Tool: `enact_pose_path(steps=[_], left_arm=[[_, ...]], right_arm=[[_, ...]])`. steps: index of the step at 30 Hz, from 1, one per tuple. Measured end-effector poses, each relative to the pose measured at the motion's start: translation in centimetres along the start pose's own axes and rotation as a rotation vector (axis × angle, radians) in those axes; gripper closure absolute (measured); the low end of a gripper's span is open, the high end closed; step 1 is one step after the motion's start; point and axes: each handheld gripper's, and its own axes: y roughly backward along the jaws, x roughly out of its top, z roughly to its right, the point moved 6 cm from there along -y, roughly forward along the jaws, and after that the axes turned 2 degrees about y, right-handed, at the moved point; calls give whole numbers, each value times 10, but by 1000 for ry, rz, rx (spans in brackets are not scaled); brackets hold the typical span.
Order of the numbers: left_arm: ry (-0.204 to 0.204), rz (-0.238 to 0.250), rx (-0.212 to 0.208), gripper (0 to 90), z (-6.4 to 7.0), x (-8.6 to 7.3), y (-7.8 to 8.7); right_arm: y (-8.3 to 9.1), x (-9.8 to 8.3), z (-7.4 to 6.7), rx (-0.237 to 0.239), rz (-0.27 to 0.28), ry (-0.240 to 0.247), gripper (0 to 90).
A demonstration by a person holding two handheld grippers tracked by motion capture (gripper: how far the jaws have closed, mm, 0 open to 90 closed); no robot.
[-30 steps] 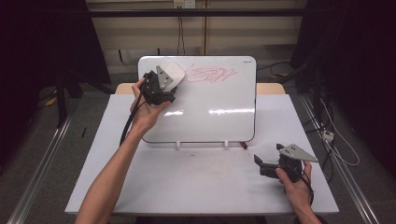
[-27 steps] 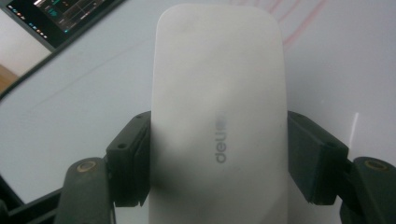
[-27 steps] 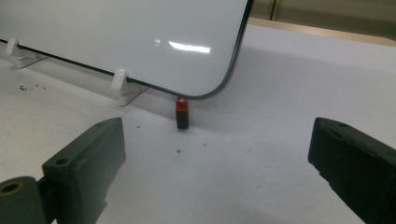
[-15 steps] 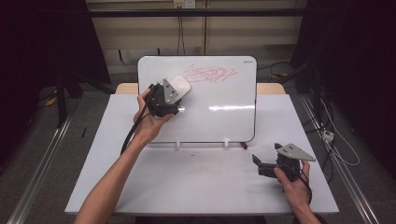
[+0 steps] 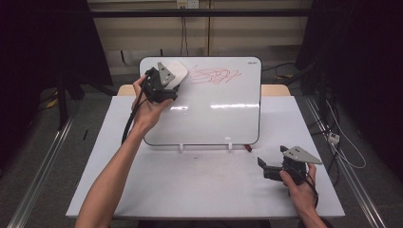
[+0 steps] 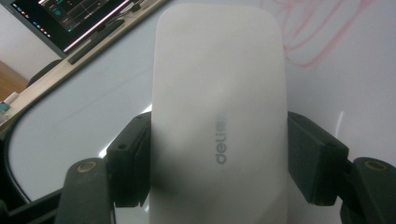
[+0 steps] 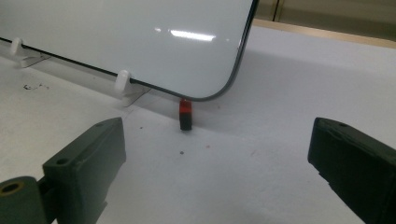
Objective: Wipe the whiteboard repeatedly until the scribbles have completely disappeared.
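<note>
A white board (image 5: 214, 114) stands tilted on the table, with a red scribble (image 5: 216, 76) near its top. My left gripper (image 5: 172, 80) is shut on a white eraser (image 5: 175, 73) and holds it at the board's top left, just left of the scribble. In the left gripper view both jaws press the sides of the eraser (image 6: 219, 116), and the scribble (image 6: 317, 37) lies up to its right. My right gripper (image 5: 263, 169) rests on the table at the front right, open and with nothing between its jaws; the gap of that gripper (image 7: 219, 158) shows bare table.
Two white clips (image 5: 180, 147) hold the board's lower edge. A small red and black piece (image 7: 185, 114) lies on the table under the board's lower right corner. The white table (image 5: 199, 190) has free room in front of the board.
The left gripper with the eraser dipped lower and to the right on the board, then rose back to the top left corner. The right gripper has stayed put.
</note>
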Motion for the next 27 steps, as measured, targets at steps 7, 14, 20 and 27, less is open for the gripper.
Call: enact_pose_path(steps=[7,14,20,27], left_arm=[[7,-6,30,311,2,2,-1],[-6,-4,31,311,14,4,-6],[-45,-5,14,311,37,4,-10],[-117,-5,-33,311,73,-2,-11]], right_arm=[[0,0,0,0,0,2,41],[1,1,-1,-2,3,1,41],[1,0,-1,-1,2,4,41],[2,0,-1,0,4,6,41]])
